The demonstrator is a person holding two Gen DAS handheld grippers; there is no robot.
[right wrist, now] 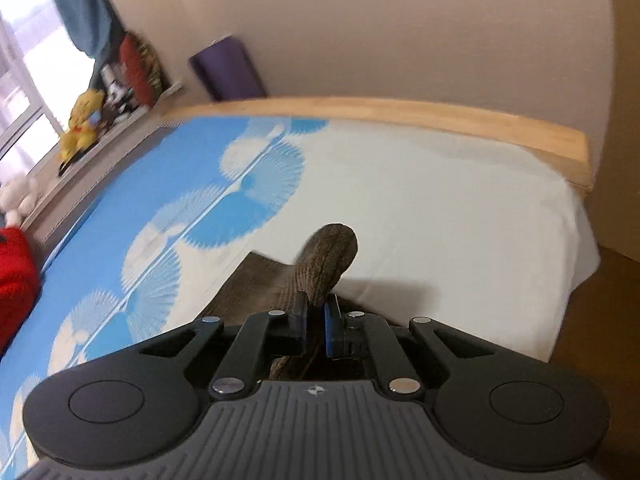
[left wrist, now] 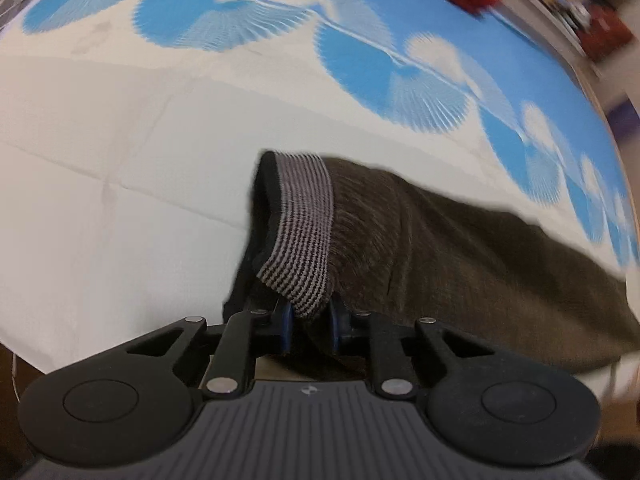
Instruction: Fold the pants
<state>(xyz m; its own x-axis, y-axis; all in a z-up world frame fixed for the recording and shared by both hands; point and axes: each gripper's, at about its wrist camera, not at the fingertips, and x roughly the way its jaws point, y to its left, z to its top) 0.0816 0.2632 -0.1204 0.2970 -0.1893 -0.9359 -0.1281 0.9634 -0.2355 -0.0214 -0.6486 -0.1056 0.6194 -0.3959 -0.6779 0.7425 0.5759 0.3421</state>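
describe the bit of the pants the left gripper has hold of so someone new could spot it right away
Start at the bed sheet, white near the gripper and blue fan-patterned farther off. On it lie the dark brown pants, and the left gripper is shut on their striped cuff. That band has fine grey-and-black ribbed stripes; the remaining fabric is plain brown.

Each gripper, left (left wrist: 311, 326) and right (right wrist: 316, 326), looks the same: a dark grey ribbed body with a small round black-and-white mark at its front edge, two round black discs at the sides, black linkage arms joined by silver rivets, and blue-padded jaws.
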